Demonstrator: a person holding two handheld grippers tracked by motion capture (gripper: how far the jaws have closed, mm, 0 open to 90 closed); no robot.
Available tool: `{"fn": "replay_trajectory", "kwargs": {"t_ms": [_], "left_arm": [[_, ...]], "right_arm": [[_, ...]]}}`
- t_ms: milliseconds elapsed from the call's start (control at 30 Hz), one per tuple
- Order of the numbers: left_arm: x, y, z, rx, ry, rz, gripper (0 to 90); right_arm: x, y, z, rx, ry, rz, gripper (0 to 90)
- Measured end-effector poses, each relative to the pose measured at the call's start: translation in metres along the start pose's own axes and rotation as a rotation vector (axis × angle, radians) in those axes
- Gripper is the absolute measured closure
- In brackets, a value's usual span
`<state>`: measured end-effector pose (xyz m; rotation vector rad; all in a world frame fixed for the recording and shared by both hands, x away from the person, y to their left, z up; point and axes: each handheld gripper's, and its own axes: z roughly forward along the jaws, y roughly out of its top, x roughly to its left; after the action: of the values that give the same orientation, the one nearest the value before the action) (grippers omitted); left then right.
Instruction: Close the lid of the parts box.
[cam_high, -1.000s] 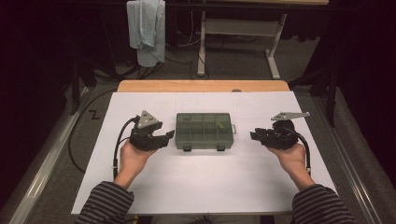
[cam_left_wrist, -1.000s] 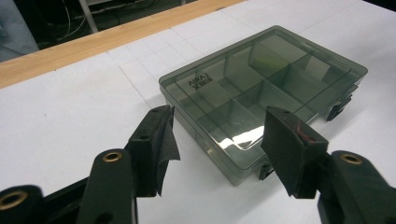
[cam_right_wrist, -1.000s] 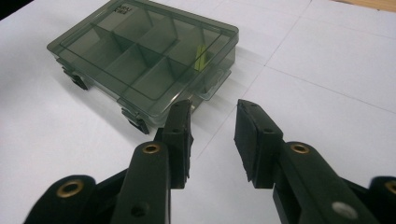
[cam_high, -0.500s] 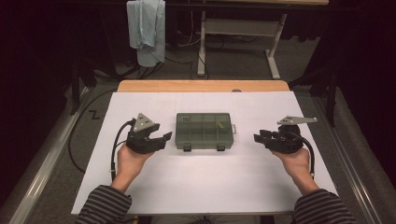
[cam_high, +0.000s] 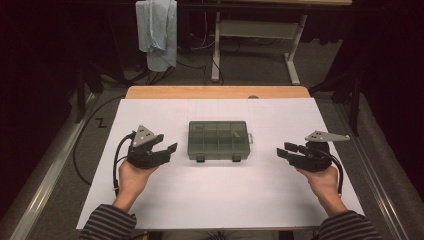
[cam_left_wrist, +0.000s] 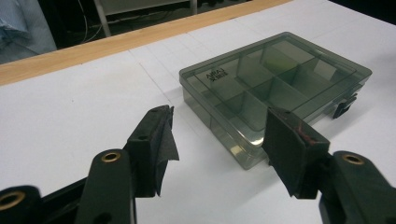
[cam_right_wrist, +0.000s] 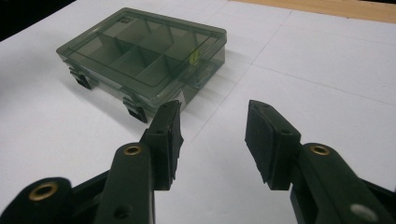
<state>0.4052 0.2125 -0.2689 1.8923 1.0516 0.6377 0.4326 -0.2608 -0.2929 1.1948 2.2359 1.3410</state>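
A closed smoky-green compartment box (cam_high: 218, 140) lies in the middle of the white sheet (cam_high: 215, 200), its two latches facing the person. A small yellow item (cam_right_wrist: 194, 56) shows in one cell. My left gripper (cam_high: 167, 148) is held just left of the box, open, jaws pointing at its left end. In the left gripper view the box (cam_left_wrist: 275, 79) lies just beyond the empty left gripper (cam_left_wrist: 219, 116). My right gripper (cam_high: 282, 151) is right of the box, apart from it. Its jaws have just been opening, and nothing is between them. The right gripper (cam_right_wrist: 212, 109) faces the box (cam_right_wrist: 140, 51).
A wooden table edge (cam_high: 215, 92) borders the far side of the sheet. Beyond it hang a pale blue cloth (cam_high: 157, 30) and stands a white table frame (cam_high: 260, 30). A black cable (cam_high: 116, 170) trails from the left gripper. Dark floor surrounds the table.
My right gripper has drifted to the right and toward the person, away from the box, and its jaws stand wider. The left gripper has barely moved.
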Motion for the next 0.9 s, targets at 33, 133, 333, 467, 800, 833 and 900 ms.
{"fn": "replay_trajectory", "kwargs": {"t_ms": [33,133,333,467,800,833,900], "left_arm": [[0.0,-0.001,-0.001,-0.002,0.001,-0.001,41.9],[0.001,-0.004,-0.004,-0.018,0.007,-0.009,41.8],[0.002,-0.014,-0.008,-0.03,0.015,-0.02,41.6],[0.001,-0.02,-0.01,-0.039,0.02,-0.028,41.2],[0.001,-0.03,-0.015,-0.06,0.036,-0.042,40.9],[0.001,-0.031,-0.015,-0.062,0.038,-0.041,40.9],[0.001,-0.032,-0.016,-0.067,0.043,-0.04,40.9]], "right_arm": [[0.0,-0.002,-0.001,-0.004,-0.001,-0.005,56.8],[0.0,-0.007,-0.003,-0.013,-0.005,-0.001,55.8],[0.0,-0.018,-0.008,-0.046,-0.009,0.002,53.1],[0.0,-0.025,-0.009,-0.056,-0.015,0.01,51.6],[0.003,-0.034,-0.012,-0.086,-0.019,0.01,50.1],[0.003,-0.035,-0.012,-0.089,-0.017,0.013,49.9],[0.003,-0.036,-0.012,-0.095,-0.019,0.007,49.7]]}}
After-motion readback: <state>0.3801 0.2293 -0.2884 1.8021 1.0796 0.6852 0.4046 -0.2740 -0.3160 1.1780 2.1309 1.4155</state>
